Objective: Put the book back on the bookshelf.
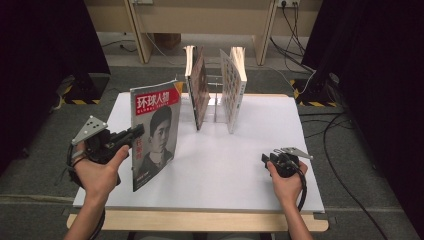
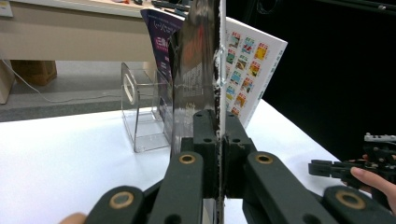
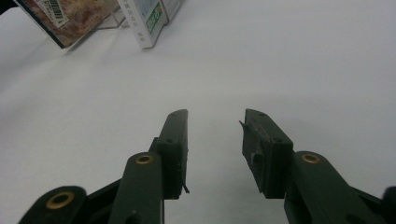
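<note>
Over the desk [image 1: 225, 165], the left hand-held gripper [image 1: 134, 134] clamps an upright magazine [image 1: 155, 132]; the right hand-held gripper [image 3: 215, 140] rests with jaws apart, holding nothing.

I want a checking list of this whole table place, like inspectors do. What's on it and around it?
Surface: white table top, on a wooden table.
Job's things: a magazine with a red title band, held upright by its edge; two more magazines standing in a clear plastic rack at the far side.
Clutter: nothing seen.
Grippers: left gripper shut on the magazine's edge; right gripper low over the white top, jaws apart, holding nothing.
Cables: black cables trail across the floor on the right; one runs from each gripper.
Surroundings: grey carpet, black curtains at both sides, wooden furniture behind.
</note>
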### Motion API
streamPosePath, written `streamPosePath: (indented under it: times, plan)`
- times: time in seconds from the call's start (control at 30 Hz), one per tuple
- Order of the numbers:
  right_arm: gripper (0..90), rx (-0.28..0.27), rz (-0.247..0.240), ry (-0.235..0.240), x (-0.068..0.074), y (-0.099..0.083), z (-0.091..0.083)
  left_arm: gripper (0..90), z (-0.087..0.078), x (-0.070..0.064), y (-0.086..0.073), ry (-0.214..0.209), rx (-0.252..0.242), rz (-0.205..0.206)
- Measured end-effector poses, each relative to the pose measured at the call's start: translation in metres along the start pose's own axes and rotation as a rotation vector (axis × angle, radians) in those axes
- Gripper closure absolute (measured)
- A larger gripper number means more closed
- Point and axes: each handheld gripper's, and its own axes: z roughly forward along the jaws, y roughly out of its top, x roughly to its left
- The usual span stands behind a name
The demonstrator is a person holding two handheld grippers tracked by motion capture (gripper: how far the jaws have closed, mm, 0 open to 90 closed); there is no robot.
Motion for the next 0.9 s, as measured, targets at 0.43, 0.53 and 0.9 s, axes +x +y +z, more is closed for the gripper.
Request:
streamPosePath:
  times: [0.43,0.53,0.9]
  plan:
    - [61.0,-0.002,0.009,-0.003,-0.002,0.0,-0.001,86.6,0.018,0.006,0.005,0.027,-0.011,-0.02]
    - [60.9,-0.006,0.006,-0.005,-0.002,0.0,-0.001,86.7,0.022,0.007,0.005,0.037,-0.016,-0.025]
    - [60.9,-0.007,0.004,-0.004,-0.004,0.0,-0.001,86.7,0.038,0.01,0.009,0.042,-0.024,-0.041]
